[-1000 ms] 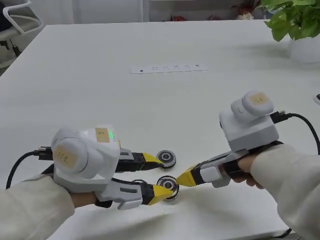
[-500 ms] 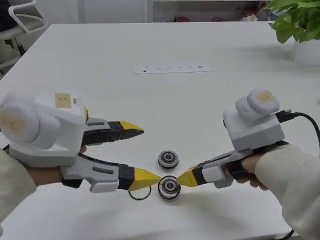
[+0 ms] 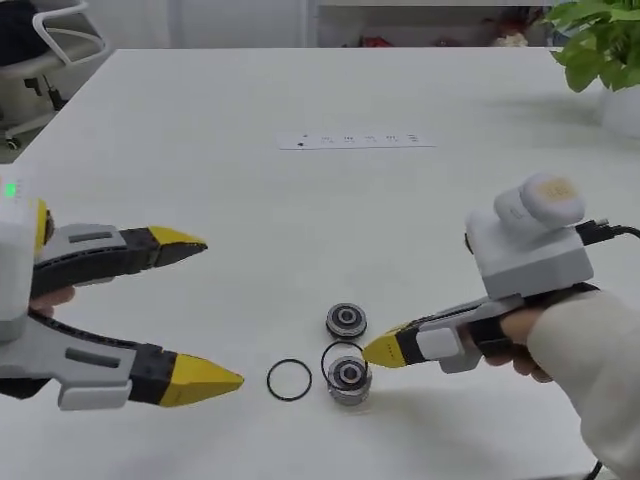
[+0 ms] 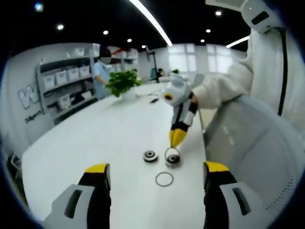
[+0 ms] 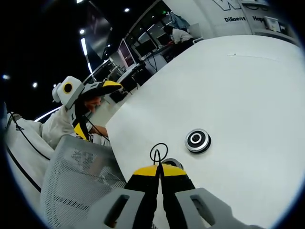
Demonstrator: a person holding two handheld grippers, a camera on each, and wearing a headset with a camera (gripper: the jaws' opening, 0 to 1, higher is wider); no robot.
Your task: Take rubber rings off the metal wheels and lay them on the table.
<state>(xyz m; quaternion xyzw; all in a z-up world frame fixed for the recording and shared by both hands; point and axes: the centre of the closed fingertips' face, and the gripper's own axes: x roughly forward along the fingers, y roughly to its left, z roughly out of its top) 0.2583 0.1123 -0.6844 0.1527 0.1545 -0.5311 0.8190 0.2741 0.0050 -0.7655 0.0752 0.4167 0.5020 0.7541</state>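
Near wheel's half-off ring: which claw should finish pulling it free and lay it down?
Right. The right claw looks shut on that rubber ring, right at the near wheel. The left claw hangs wide open, off to the side, apart from the wheel.

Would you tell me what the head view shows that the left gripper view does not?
The head view adds the white marked strip. The left gripper view adds wall shelves and a person standing by them. Both share the far wheel, the near wheel, the loose rubber ring, the potted plant, the open left gripper, and the right gripper shut on a second ring.
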